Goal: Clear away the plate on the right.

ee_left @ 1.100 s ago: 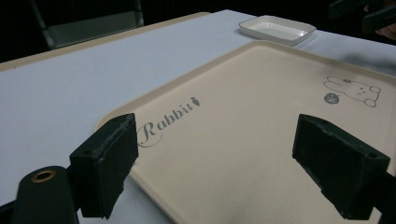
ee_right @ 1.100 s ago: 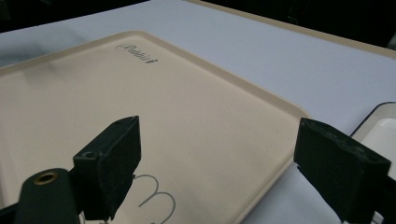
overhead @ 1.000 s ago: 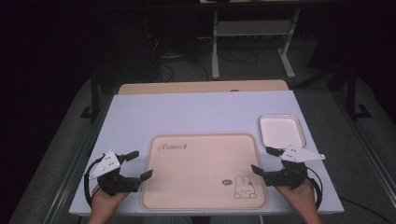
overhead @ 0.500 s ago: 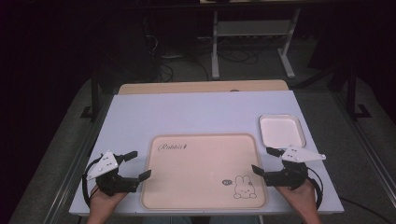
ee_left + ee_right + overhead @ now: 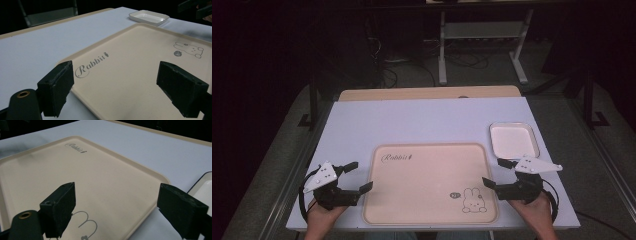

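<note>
Dark room surrounds our white tabletop (image 5: 422, 122), bearing a beige tray (image 5: 429, 182) and white dish (image 5: 513, 140); our left gripper (image 5: 354, 176) and right gripper (image 5: 496, 173) hold jaws wide.

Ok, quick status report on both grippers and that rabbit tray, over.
Left gripper open at the beige rabbit tray's left edge. Right gripper open at its right edge. Tray flat, bare. Small white dish beside its far right corner, apart.

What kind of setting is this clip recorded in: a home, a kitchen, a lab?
Most likely a lab or recording workspace, not a home. A plain white table holds just a beige rabbit tray and a small white dish, with cables and a metal stand on the dark floor behind.
</note>
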